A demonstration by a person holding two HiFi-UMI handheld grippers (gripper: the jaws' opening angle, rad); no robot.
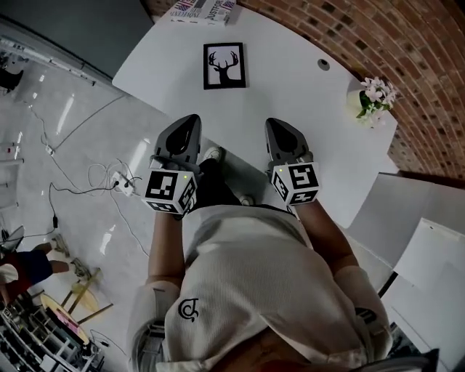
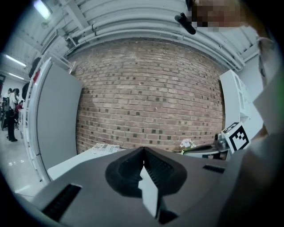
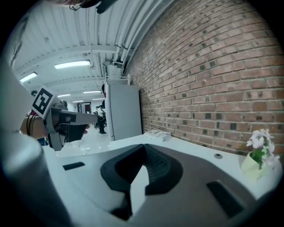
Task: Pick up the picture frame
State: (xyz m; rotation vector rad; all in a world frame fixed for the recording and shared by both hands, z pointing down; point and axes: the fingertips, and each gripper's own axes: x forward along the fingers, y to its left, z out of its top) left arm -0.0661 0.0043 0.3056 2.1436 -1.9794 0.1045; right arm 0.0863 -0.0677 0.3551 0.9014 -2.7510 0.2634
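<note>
Black fingers point(image 2: 159, 170) of the left gripper point(image 1: 190, 120) are pressed together at their tips, the ribbed pads meeting in a thin seam with nothing caught between them. The right gripper point(image 1: 275, 123) is the same: its fingers point(image 3: 157, 168) are closed tip to tip and hold nothing. Neither pair touches any object.

The picture frame point(image 1: 224, 65), a dark frame around a stag-head silhouette on white, lies flat on the white bench point(image 1: 290, 80). It sits ahead of both pairs of fingertips and apart from them, between the lines the two pairs point along and closer to the left pair.

Beyond the frame, at the far edge of the bench and ahead of the left fingers, lies a stack of magazines point(image 1: 203, 10). A small pot of pale flowers point(image 1: 374, 100) stands off to the right of the right fingers, close to the brick wall point(image 1: 407, 58).

The two grippers are held side by side, level with each other, pointing the same way over the near edge of the bench. Each carries its marker cube point(image 1: 171, 190) at the rear, nearest the person. White cables point(image 1: 109, 178) trail over the glossy floor point(image 1: 43, 131) to the left of the left fingers
</note>
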